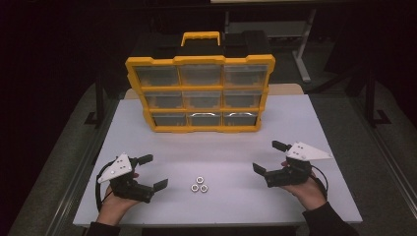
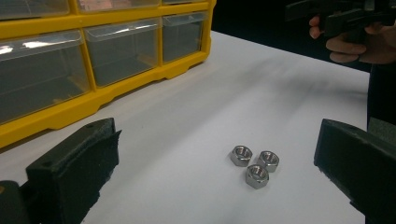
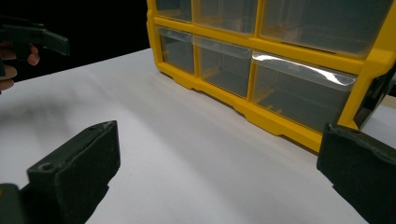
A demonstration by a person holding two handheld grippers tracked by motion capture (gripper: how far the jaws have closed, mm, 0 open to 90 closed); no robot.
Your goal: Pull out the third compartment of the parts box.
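Three steel hex nuts (image 1: 199,184) (image 2: 254,163) lie bunched together on the white table (image 1: 206,147), near its front edge between my two hands. My left gripper (image 1: 153,171) rests at the front left, open, its jaws spread wide with nothing between them; the nuts lie ahead of it, toward its right jaw. At the front right my right gripper (image 1: 270,157) is open too and holds nothing. A yellow organizer (image 1: 199,93) (image 3: 280,60) (image 2: 93,60) with clear drawers stands upright at the back middle of the table, all drawers closed.
The organizer has a yellow carry handle (image 1: 200,37) on top. The table's front edge (image 1: 216,222) runs just behind both hands. Dark floor and table legs lie beyond the far edge. Bare white tabletop spreads between the organizer and the nuts.
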